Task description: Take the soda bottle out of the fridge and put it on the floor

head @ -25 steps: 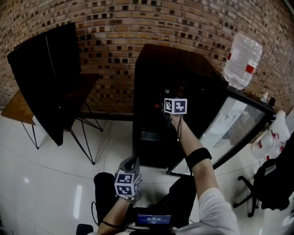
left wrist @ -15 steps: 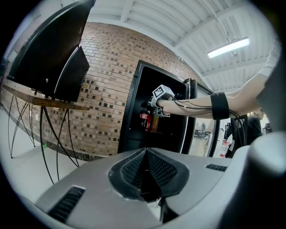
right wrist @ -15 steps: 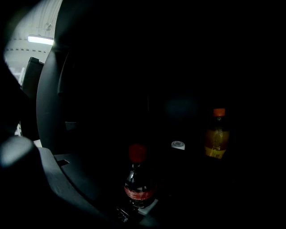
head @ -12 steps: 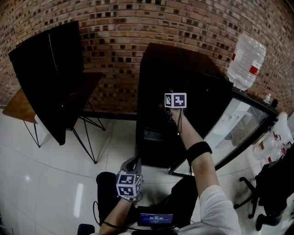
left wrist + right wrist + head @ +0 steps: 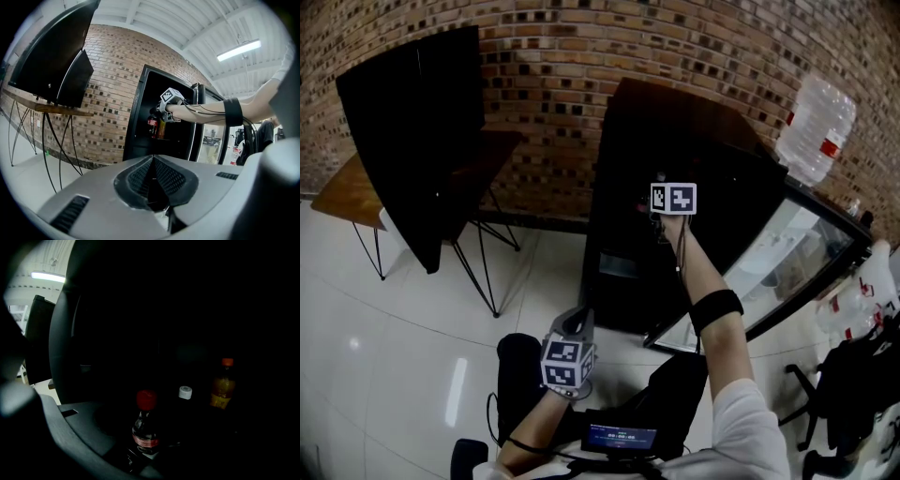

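The soda bottle (image 5: 146, 427), dark with a red cap and red label, stands on a shelf inside the black fridge (image 5: 675, 122). My right gripper (image 5: 152, 446) reaches into the fridge with the bottle's lower body between its jaws. The jaws are closing, and in the dark I see no firm press on the bottle. From the left gripper view the soda bottle (image 5: 153, 123) shows just under the right gripper (image 5: 169, 104). My left gripper (image 5: 571, 330) hangs low near the person's lap, shut and empty.
A white-capped bottle (image 5: 185, 393) and an orange drink bottle (image 5: 222, 390) stand behind the soda. The fridge's glass door (image 5: 787, 253) hangs open to the right. A large water jug (image 5: 816, 127) stands beyond it, a black panel on a stand (image 5: 412, 141) at left, and a chair (image 5: 853, 384) at right.
The head view has shifted, so the fridge and both grippers sit a little further right in the picture. The right gripper stays inside the fridge opening. The left gripper has hardly moved.
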Motion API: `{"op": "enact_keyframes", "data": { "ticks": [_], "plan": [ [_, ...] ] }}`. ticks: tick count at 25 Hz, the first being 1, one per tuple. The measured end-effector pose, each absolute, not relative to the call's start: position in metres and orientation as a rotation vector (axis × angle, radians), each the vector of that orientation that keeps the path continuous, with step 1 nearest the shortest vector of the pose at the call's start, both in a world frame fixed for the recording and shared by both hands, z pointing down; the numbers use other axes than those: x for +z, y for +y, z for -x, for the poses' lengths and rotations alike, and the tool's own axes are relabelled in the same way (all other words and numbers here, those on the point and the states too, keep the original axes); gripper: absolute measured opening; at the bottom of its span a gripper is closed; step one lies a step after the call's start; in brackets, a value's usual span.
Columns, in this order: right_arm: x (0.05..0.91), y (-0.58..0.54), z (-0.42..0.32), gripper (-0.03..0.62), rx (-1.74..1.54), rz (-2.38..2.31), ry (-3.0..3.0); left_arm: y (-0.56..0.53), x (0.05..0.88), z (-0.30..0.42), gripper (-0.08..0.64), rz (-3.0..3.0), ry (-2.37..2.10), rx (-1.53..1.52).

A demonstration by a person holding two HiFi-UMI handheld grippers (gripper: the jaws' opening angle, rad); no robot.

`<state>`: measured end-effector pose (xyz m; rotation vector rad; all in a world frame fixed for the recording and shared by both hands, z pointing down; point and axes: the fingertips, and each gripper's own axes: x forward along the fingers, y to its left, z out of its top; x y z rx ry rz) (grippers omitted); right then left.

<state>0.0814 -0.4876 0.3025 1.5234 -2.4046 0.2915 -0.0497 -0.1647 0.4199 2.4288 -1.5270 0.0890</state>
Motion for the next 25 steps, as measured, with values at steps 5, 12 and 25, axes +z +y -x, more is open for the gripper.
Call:
{"op": "enact_keyframes", "data": {
  "ticks": [5, 12, 25],
  "plan": [
    [0.291, -0.451, -0.083, 0.164, 0.261, -1.478, -2.467, -0.163, 0.418, 0.043, 0.002, -2.444, -1.512, 0.087],
    [0.296, -0.374, -0.086, 0.164, 0.21, -1.372, -2.536, -0.156, 0.425, 0.029, 0.002, -2.458, -1.473, 0.116],
    [0.409, -0.256, -0.073, 0.164, 0.283, -1.227, -2.549, -0.16, 0.476, 0.026, 0.002, -2.399, -1.446, 0.232]
  ]
}}
